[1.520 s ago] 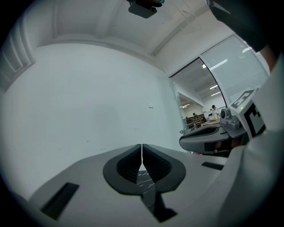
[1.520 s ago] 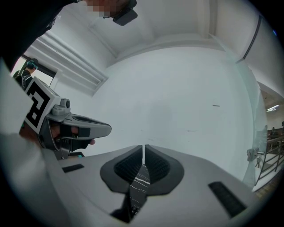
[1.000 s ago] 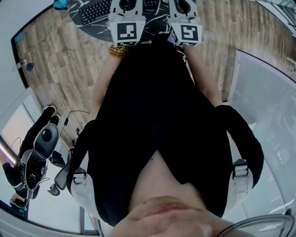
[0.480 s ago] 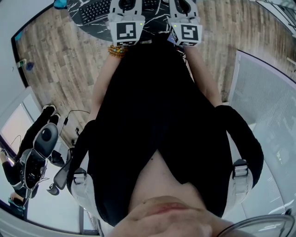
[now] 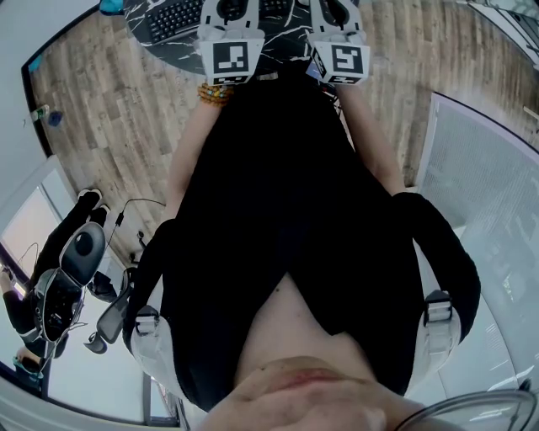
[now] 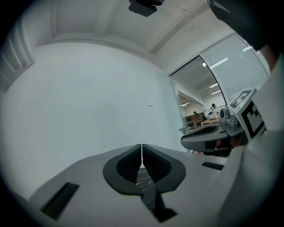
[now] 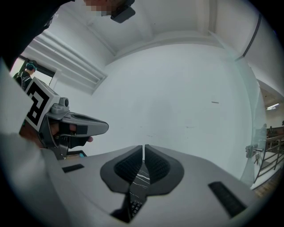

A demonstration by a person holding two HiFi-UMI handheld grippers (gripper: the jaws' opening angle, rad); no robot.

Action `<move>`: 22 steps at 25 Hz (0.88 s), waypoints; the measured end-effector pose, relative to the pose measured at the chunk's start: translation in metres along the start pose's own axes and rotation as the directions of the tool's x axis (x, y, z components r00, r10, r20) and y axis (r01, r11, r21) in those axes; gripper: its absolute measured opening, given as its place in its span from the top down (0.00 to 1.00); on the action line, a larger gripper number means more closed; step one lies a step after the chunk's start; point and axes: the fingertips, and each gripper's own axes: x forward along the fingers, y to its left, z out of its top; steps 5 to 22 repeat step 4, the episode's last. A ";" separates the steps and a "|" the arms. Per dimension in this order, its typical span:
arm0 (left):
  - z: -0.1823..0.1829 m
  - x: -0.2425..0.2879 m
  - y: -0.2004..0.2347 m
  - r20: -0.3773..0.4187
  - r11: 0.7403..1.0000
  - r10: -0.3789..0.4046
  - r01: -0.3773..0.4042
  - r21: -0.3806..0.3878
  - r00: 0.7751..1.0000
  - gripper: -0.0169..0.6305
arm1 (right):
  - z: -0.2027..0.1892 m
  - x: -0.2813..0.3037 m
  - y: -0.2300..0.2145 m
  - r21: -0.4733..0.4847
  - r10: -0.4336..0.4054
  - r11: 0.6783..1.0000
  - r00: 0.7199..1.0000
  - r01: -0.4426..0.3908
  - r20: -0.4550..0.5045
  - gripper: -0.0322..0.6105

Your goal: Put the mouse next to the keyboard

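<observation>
**A:** How far along is this?

**B:** Hardly begun, by my reading. Both claws sit side by side at the top of the head view, over the near edge of the dark marbled table (image 5: 286, 21), and neither carries anything.

**A:** And the claws themselves?

**B:** The left claw (image 6: 142, 156) is pinched together with nothing between its pads. Only a sliver of the table shows below them, and it faces a bare white wall. The right claw (image 7: 143, 155) is the same, drawn fully together and empty.

**A:** Where's the mouse?

**B:** I can't find it in any view. The keyboard (image 5: 173, 18) lies on the table at the upper left of the head view, and a few of its keys show at the bottom of the right gripper view. The mouse may lie past the top edge or under the claws, but I can't tell which.

**A:** So what's left?

**B:** All of it, I'd say: open a claw, take the mouse, carry it over and set it down beside the keyboard.
</observation>
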 end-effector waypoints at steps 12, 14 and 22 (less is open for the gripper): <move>0.000 -0.002 0.001 -0.005 1.000 0.007 -0.007 -0.001 1.000 0.95 | -0.001 0.000 -0.002 0.007 0.001 1.000 1.000 -0.001 -0.006 0.89; 0.000 -0.002 0.001 -0.005 1.000 0.007 -0.007 -0.001 1.000 0.95 | -0.001 0.000 -0.002 0.007 0.001 1.000 1.000 -0.001 -0.006 0.89; 0.000 -0.002 0.001 -0.005 1.000 0.007 -0.007 -0.001 1.000 0.95 | -0.001 0.000 -0.002 0.007 0.001 1.000 1.000 -0.001 -0.006 0.89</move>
